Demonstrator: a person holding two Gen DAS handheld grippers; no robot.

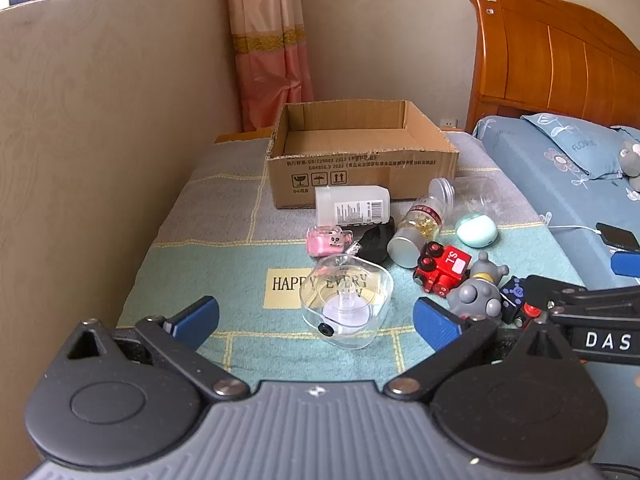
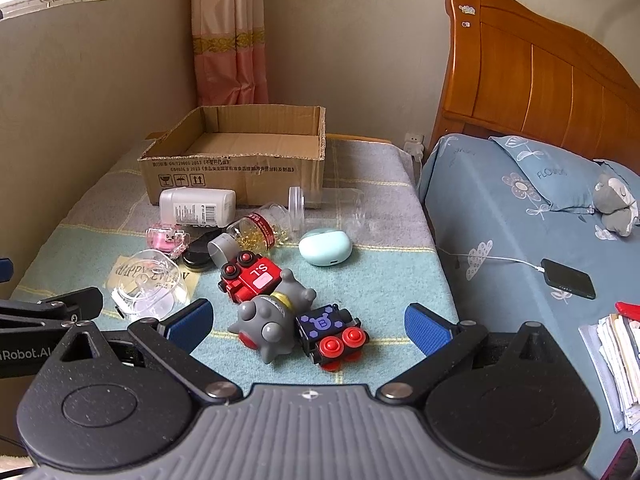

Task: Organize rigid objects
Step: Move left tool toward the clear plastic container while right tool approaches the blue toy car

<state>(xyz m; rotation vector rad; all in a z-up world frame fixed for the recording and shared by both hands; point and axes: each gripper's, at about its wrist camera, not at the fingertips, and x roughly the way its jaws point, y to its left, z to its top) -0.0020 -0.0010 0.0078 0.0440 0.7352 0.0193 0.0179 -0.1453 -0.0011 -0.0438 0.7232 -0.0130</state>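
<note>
An open cardboard box (image 1: 362,178) (image 2: 236,178) stands at the back of a cloth-covered table. In front of it lie a white bottle (image 1: 352,205) (image 2: 197,207), a capsule jar (image 1: 420,226) (image 2: 250,234), a clear jar (image 2: 328,204), a mint case (image 1: 477,231) (image 2: 325,247), a pink toy (image 1: 326,240) (image 2: 166,240), a clear square container (image 1: 346,306) (image 2: 148,286), a red toy car (image 1: 440,268) (image 2: 250,276), a grey figure (image 1: 478,290) (image 2: 272,318) and a black toy car (image 2: 332,330). My left gripper (image 1: 316,318) is open just before the clear container. My right gripper (image 2: 308,322) is open around the grey figure and black car.
A wall runs along the left of the table. A bed (image 2: 520,208) with a wooden headboard stands on the right, with a phone on a cable (image 2: 568,279), a plush toy (image 2: 614,204) and stacked papers (image 2: 616,364). A curtain (image 1: 270,40) hangs behind the box.
</note>
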